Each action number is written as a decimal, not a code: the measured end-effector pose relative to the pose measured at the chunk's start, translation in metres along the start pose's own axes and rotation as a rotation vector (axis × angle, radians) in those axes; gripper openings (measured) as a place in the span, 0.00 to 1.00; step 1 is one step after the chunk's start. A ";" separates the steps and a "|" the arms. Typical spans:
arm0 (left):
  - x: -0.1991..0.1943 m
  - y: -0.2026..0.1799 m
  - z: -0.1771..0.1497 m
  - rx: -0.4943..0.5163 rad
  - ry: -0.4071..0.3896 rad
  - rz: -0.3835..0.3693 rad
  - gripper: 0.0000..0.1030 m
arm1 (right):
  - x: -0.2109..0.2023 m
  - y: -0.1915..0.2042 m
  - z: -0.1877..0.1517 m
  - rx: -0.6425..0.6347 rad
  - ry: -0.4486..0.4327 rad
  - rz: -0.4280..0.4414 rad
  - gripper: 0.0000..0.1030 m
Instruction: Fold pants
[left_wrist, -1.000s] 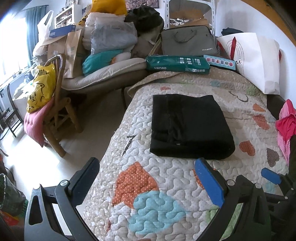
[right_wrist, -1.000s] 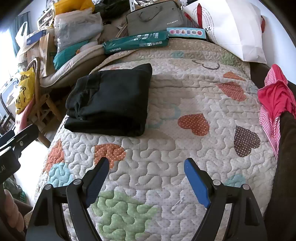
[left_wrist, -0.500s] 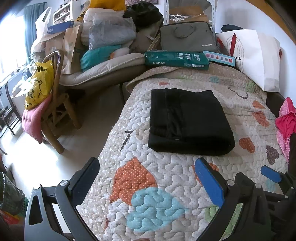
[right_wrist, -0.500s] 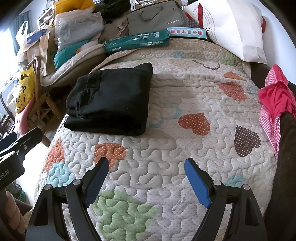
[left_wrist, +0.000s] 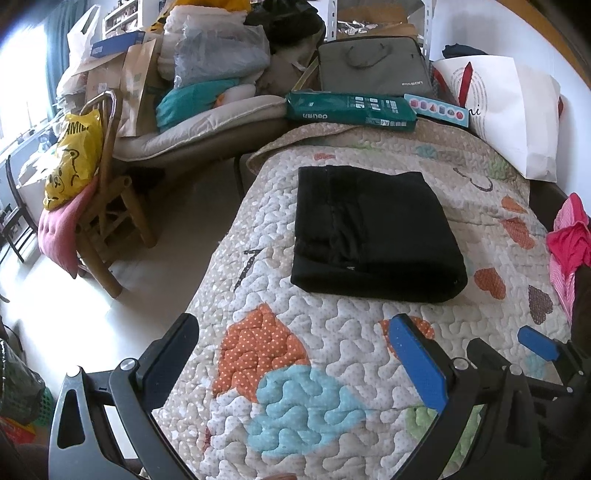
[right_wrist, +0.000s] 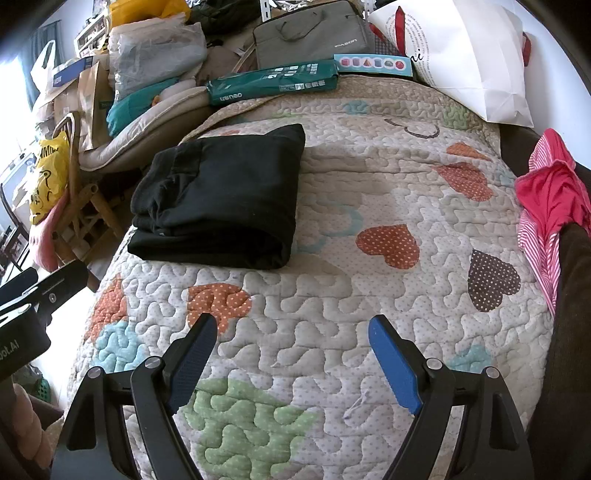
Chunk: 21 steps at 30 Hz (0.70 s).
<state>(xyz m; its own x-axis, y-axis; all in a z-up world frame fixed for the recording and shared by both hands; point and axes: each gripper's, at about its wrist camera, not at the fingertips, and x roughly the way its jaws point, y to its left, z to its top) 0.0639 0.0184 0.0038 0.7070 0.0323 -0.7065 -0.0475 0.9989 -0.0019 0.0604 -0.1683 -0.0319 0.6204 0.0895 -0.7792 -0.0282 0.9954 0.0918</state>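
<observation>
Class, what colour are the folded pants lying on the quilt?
Black. The pants show best in the left wrist view.

Daylight floods in from my window on the left, blown out to white glare; the quilt is evenly lit and sharp, while fisheye bending darkens both views' corners

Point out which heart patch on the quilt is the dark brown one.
It is the brown dotted heart on the quilt, near the pink striped garment. The other heart patches, like its neighbour, are orange.
</observation>
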 end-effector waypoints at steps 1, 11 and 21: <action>0.000 0.000 0.000 -0.002 0.003 -0.003 1.00 | 0.000 0.000 0.000 0.000 0.001 -0.001 0.86; 0.000 0.003 0.000 -0.035 0.004 -0.063 1.00 | 0.001 -0.002 0.000 0.004 0.001 -0.006 0.86; -0.011 -0.001 0.002 -0.026 -0.054 -0.084 1.00 | -0.001 -0.001 -0.001 -0.003 -0.007 -0.013 0.86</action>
<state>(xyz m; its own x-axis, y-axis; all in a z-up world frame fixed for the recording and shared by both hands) 0.0572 0.0175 0.0126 0.7460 -0.0493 -0.6642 -0.0039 0.9969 -0.0783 0.0593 -0.1696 -0.0315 0.6265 0.0762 -0.7757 -0.0223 0.9966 0.0799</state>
